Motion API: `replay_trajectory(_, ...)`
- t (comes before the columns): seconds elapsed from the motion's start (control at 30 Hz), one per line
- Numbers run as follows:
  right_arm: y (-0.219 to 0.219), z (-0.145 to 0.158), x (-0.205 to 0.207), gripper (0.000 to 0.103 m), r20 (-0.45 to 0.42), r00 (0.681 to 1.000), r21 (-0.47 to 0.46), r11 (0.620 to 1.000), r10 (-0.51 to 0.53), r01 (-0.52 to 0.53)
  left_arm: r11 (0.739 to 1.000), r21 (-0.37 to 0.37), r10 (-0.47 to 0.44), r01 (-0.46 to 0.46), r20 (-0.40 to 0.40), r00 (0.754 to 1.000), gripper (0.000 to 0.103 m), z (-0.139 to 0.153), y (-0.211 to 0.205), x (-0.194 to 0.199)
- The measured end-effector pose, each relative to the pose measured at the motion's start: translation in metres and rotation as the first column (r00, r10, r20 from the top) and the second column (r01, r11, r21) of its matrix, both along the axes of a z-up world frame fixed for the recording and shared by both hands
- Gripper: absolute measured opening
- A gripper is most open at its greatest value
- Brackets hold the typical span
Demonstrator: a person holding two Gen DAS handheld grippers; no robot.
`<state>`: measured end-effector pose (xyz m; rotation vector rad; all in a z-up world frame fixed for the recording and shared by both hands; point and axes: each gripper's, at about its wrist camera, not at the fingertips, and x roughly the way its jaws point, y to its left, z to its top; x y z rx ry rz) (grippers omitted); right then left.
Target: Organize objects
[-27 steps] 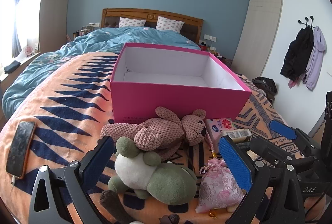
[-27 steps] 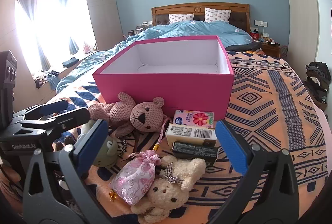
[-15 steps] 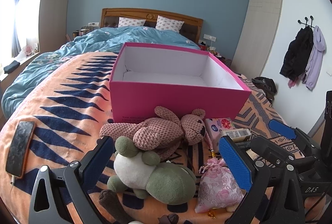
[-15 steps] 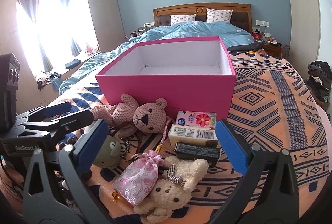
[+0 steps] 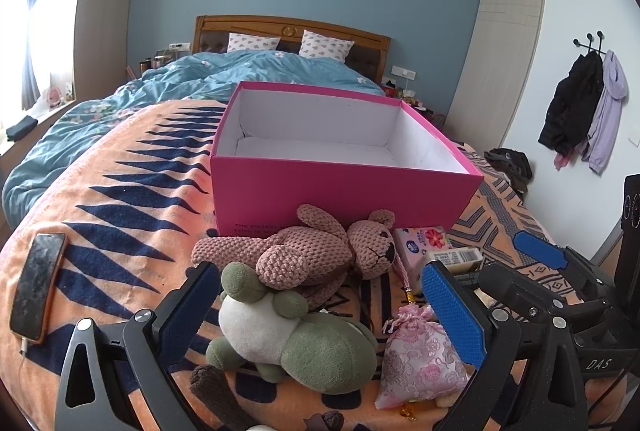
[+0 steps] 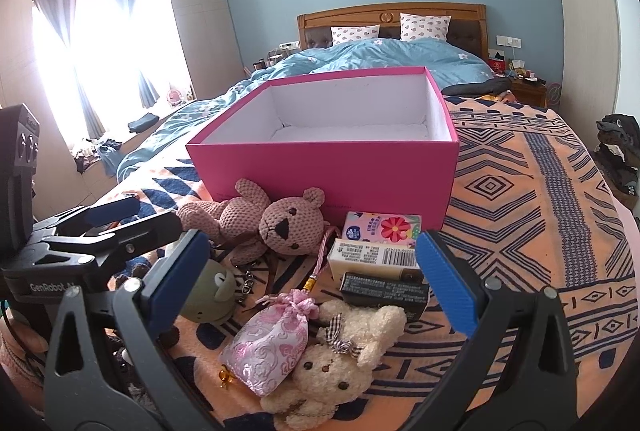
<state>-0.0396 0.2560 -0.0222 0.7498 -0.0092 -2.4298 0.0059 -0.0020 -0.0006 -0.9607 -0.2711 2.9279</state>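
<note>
A: Where do the toys lie?

B: All on the bed's orange patterned blanket (image 6: 540,191), just in front of the empty pink cardboard box (image 5: 340,187). The knitted pink bear (image 5: 308,255) leans on the box's near wall; the green and white plush frog (image 5: 296,339) lies nearer, touching it. To its right sits the pink brocade drawstring pouch (image 5: 420,363).

A: And the hand-held grippers?

B: The left hand-held gripper (image 5: 320,311) has its jaws spread wide with the frog between them, pads clear of it, holding nothing. The right hand-held gripper (image 6: 312,279) is just as wide, over the pouch and the cream fluffy bear with the checked bow (image 6: 332,359), also empty.

A: How will they handle?

B: Soft and light, I'd judge. Plush squashes, so close on the frog's belly, not a limb, or it will dangle. The pouch looks slippery; pinch its gathered neck. The flowered tissue pack (image 6: 384,227), the cream barcoded carton (image 6: 376,257) and the dark flat carton (image 6: 384,291) are stiffer; grip across their short sides.

A: Anything else nearby?

B: A phone in an orange case (image 5: 38,287) at the far left, well apart.
</note>
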Motion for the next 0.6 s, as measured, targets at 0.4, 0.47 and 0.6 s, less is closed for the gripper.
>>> replay_trajectory(0.4,-0.002,0.000,-0.002,0.103,0.006,1.000,-0.003,1.000,0.013,-0.013,1.000,0.010,-0.004,0.004,0.001,1.000,0.103,0.000,-0.001,-0.001)
replay_trajectory(0.47,-0.002,-0.001,-0.002,0.103,0.009,1.000,-0.004,1.000,0.018,-0.018,1.000,0.015,-0.012,0.012,-0.001,1.000,0.103,0.001,-0.002,0.000)
replay_trajectory(0.6,-0.006,-0.003,-0.007,0.103,0.025,0.999,0.002,0.999,0.041,-0.041,0.999,0.027,-0.032,0.032,-0.007,0.999,0.103,0.006,-0.011,0.002)
